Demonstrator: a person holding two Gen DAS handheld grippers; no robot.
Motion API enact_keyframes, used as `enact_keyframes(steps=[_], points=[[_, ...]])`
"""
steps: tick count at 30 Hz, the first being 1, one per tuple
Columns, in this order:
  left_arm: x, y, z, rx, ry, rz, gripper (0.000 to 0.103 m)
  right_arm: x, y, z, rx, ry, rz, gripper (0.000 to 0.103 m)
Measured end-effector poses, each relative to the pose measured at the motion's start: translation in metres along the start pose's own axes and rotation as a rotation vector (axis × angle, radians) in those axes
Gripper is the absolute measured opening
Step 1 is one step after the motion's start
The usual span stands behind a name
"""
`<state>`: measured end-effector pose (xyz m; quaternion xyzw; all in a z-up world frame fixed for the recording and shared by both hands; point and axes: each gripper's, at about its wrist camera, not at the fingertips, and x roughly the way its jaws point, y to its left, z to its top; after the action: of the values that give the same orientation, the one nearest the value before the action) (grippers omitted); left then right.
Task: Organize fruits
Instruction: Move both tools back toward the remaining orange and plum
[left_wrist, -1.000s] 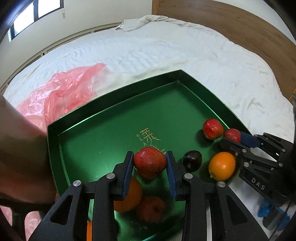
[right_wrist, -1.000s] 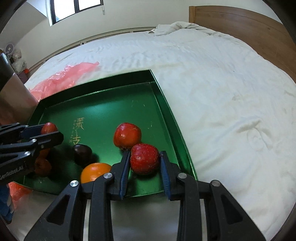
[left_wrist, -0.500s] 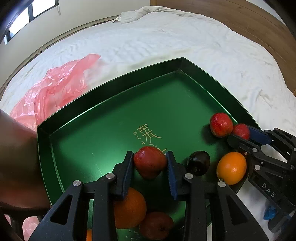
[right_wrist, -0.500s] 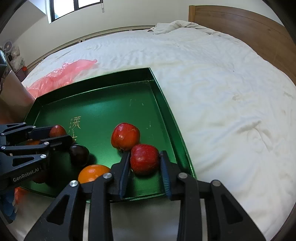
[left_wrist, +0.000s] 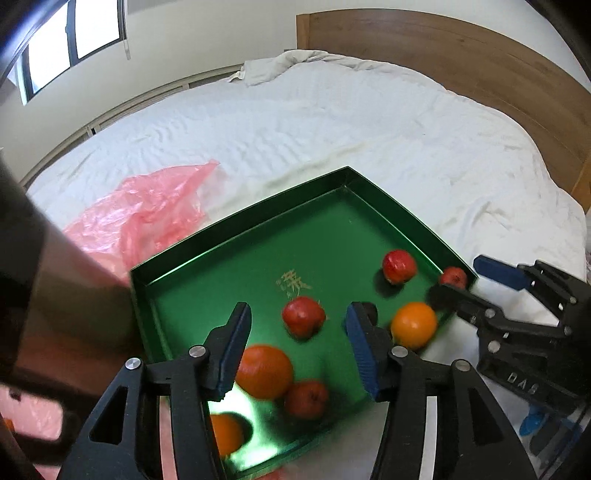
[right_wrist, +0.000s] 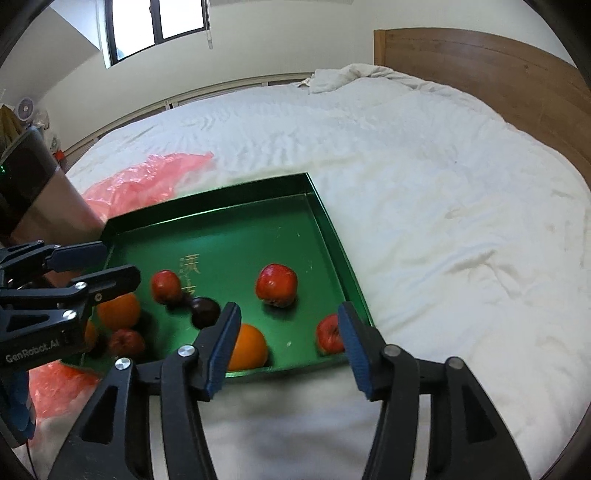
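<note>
Fruits sit loose in the green tray (left_wrist: 177, 258) on the white bed (left_wrist: 332, 122), and since the soft bedding lets that tray tilt, I judge they could roll and bunch at its near edge. My left gripper (left_wrist: 297, 347) and right gripper (right_wrist: 286, 341) have just been opening; both stand apart and empty above the tray. The red apple (left_wrist: 303, 316) below my left jaws and the small red apple (right_wrist: 329, 334) by the near right corner are round, with no long axis to speak of.

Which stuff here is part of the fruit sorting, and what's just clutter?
Job:
- green tray
- red fruits
- oranges
- dark plum
- left claw, right claw, both open, nothing held

Lying about:
- pink plastic bag
- white bedsheet
- wooden headboard
</note>
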<state>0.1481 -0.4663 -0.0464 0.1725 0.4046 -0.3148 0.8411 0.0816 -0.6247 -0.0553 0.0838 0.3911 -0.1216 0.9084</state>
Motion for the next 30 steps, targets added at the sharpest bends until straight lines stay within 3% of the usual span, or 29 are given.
enact_keyframes(steps=[7, 14, 18, 20, 27, 30], points=[[-0.047, 0.010, -0.035, -0.040, -0.023, -0.011, 0.048, -0.045, 0.003, -0.018, 0.004, -0.016, 0.009, 0.094], [-0.094, 0.023, -0.071, -0.065, -0.049, 0.015, 0.048, -0.089, 0.019, -0.041, -0.005, -0.045, 0.066, 0.095], [-0.126, 0.034, -0.094, -0.070, -0.082, 0.069, 0.058, -0.113, 0.039, -0.051, -0.033, -0.074, 0.106, 0.096], [-0.139, 0.040, -0.104, -0.075, -0.093, 0.085, 0.059, -0.125, 0.052, -0.058, -0.049, -0.088, 0.124, 0.103], [-0.181, 0.065, -0.144, -0.124, -0.132, 0.147, 0.072, -0.155, 0.105, -0.076, -0.133, -0.122, 0.201, 0.103], [-0.195, 0.080, -0.162, -0.153, -0.138, 0.172, 0.073, -0.163, 0.129, -0.080, -0.173, -0.129, 0.236, 0.103]])
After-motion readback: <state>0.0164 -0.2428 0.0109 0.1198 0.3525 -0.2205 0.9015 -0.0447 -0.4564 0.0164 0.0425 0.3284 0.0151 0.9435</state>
